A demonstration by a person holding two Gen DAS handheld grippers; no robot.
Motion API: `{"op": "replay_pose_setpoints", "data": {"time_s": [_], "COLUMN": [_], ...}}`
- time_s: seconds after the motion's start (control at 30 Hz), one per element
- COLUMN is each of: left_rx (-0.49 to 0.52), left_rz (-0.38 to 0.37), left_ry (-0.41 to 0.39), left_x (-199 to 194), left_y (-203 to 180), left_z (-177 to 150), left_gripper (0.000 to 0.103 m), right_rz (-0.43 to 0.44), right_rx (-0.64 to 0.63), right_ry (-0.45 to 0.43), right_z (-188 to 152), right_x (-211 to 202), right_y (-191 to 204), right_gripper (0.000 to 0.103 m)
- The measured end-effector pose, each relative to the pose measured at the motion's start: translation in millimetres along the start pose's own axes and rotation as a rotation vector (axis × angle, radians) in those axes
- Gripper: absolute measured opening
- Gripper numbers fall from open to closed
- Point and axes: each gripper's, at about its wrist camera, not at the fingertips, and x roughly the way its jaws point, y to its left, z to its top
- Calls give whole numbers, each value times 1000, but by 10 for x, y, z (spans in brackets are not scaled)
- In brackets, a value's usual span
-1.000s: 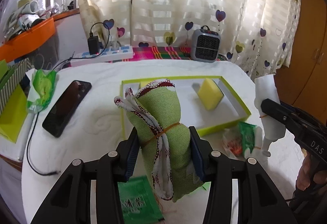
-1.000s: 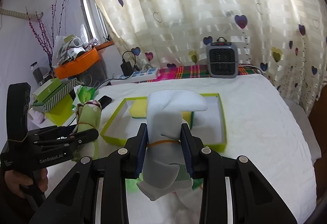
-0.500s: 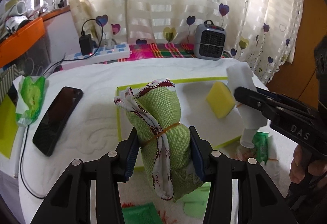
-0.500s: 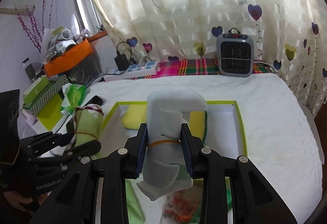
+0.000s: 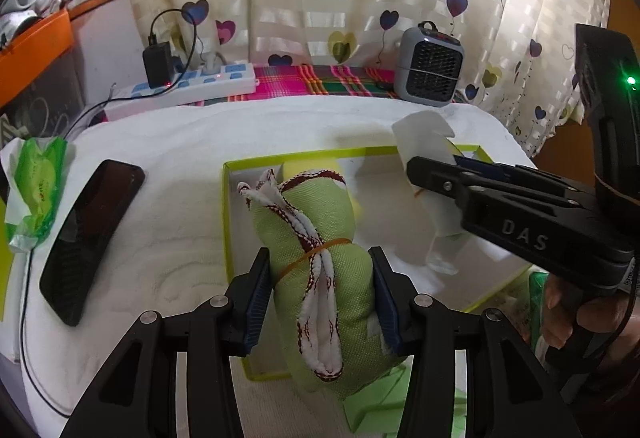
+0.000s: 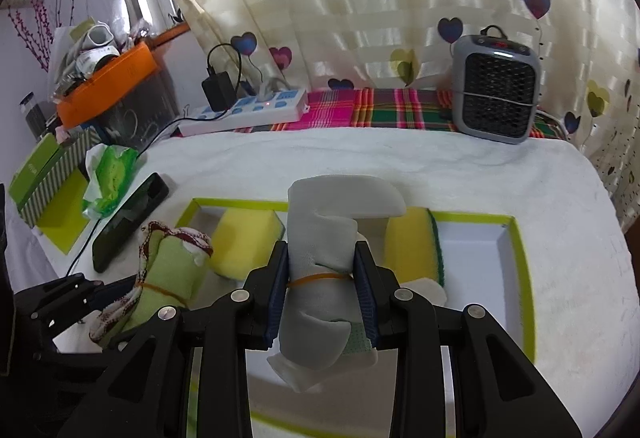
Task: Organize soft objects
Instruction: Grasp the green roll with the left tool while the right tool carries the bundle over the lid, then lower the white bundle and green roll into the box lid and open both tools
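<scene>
My left gripper (image 5: 320, 298) is shut on a green rolled cloth (image 5: 316, 238) bound with a rubber band, held over the left part of the lime-rimmed white tray (image 5: 226, 222). My right gripper (image 6: 322, 294) is shut on a white rolled cloth (image 6: 324, 234), also banded, held over the tray's middle (image 6: 516, 262). Two yellow sponges lie in the tray: one (image 6: 244, 238) at the left, one (image 6: 416, 250) with a green scrub side at the centre. The green cloth also shows in the right wrist view (image 6: 168, 270), and the white cloth in the left wrist view (image 5: 432, 174).
A black phone (image 5: 88, 238) and a green wipes pack (image 5: 38, 190) lie left of the tray on the white towel. A power strip (image 5: 188, 86) and a grey heater (image 5: 430, 66) stand at the back. Green packets (image 5: 376, 402) lie near the tray's front edge.
Both grippers have moved forward over the tray with their cloths still held. The right gripper has come in close beside the left one, now above the tray's interior.
</scene>
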Motion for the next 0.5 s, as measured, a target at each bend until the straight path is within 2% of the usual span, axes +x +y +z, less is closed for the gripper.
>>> {"op": "replay_pose_setpoints", "data": {"time_s": [0.5], "left_rx": [-19], "left_rz": [-7], "left_ry": [47], "left_x": [268], "left_y": [99], "left_z": [9], "left_gripper": [47], "right_rz": [-36], "right_rx": [-52], "right_ry": [88], "right_z": [30], "right_x": [378], "right_y": [119], "right_gripper": [34]}}
